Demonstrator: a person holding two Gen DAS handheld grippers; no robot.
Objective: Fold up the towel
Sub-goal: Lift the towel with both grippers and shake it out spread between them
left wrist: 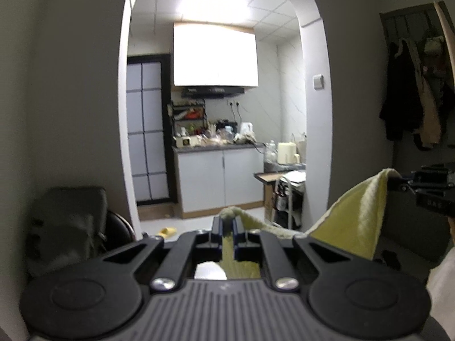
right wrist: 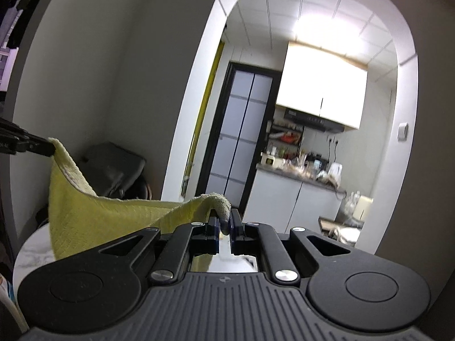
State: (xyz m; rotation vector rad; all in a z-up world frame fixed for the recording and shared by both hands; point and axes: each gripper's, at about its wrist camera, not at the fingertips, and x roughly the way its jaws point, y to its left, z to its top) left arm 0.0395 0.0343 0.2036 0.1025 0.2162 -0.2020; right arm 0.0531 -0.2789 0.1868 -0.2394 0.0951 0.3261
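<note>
Left wrist view: left claw [left wrist: 227, 227] pinches one yellow towel [left wrist: 352, 218] corner, right claw [right wrist: 224, 224] pinches the other, towel held aloft, top edge sagging between them, rest hanging down.

The yellow towel's [left wrist: 352, 221] lower part drops behind the left claw's [left wrist: 227, 227] body, so its hanging end cannot be seen. The right claw [left wrist: 398, 183] is cut off by the left wrist view's edge. The round white tabletop [right wrist: 34, 253] shows only a sliver. Items on the kitchen counter [left wrist: 216, 146] are too small to identify.
</note>
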